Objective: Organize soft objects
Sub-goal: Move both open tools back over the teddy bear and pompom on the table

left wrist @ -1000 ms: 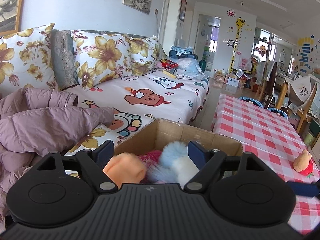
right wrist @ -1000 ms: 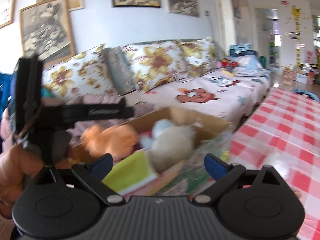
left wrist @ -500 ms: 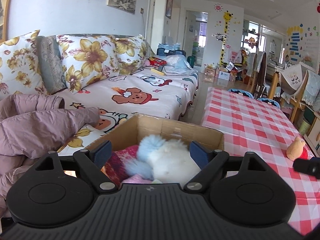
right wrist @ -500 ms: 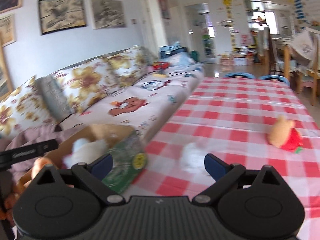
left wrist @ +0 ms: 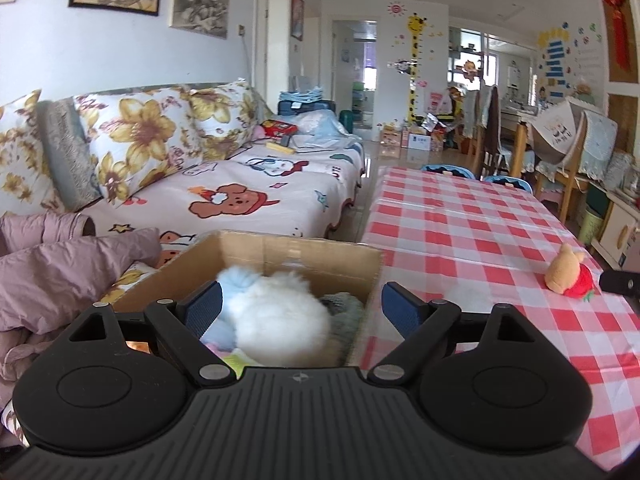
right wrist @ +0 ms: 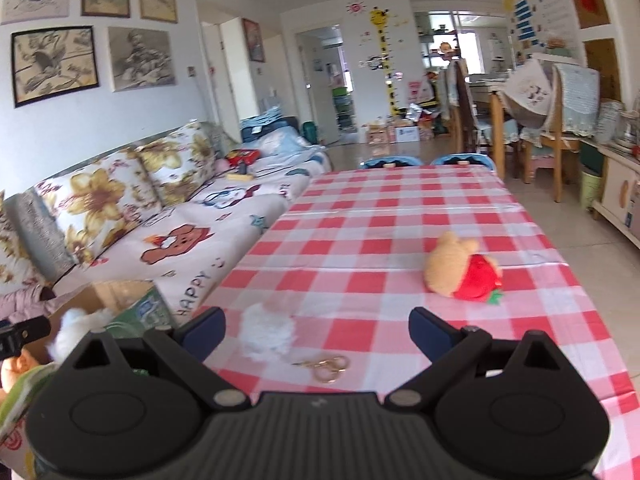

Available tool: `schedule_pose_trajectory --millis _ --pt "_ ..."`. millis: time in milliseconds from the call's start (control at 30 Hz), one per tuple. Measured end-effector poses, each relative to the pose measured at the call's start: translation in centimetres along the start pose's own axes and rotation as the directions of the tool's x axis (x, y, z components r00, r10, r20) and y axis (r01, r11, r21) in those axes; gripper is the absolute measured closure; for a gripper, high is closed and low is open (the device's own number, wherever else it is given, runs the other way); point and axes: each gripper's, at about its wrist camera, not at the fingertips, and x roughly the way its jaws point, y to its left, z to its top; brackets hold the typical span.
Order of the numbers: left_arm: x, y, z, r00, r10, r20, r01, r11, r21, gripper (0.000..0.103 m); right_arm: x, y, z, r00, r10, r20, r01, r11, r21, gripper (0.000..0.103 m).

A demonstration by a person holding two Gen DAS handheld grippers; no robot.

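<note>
In the left wrist view, the left tongs (left wrist: 302,308) stand wide apart and hold nothing. Directly ahead of them and just below sits the cardboard box (left wrist: 304,254), already holding a white fluffy toy (left wrist: 284,320) with a pale blue one beside it. The bear toy (left wrist: 568,278) with its red body lies far off to the right of these tongs, well apart, on the checked worktop (left wrist: 460,232). A sofa (left wrist: 248,196) with flowered cushions runs off ahead to the left.

In the right wrist view, the right tongs (right wrist: 318,334) are likewise spread wide and empty. A small white fluff ball (right wrist: 266,332) lies just ahead of their left finger, near a gold-coloured ring clasp (right wrist: 330,366) between the fingers. The bear toy (right wrist: 462,272) lies further ahead and to the right, its long axis running roughly across the tongs' line. The right tongs are plainly the nearer pair to both loose pieces, so the next pick likely falls to them. The box sits to their left, beside the worktop (right wrist: 380,220) edge.
</note>
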Motion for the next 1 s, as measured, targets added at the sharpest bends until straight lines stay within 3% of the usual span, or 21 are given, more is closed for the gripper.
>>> schedule_pose_trajectory --millis 500,1000 --pt "0.8 -2.1 -0.9 0.996 -0.094 0.001 0.093 0.989 0.119 0.0 -1.0 -6.0 -0.3 0.994 -0.109 0.026 0.108 0.993 0.053 0.005" --pt "3.2 -5.5 -3.0 0.975 -0.213 -0.064 0.222 0.942 0.252 0.0 2.1 -12.0 -1.1 0.983 -0.184 -0.004 0.184 0.982 0.053 0.004"
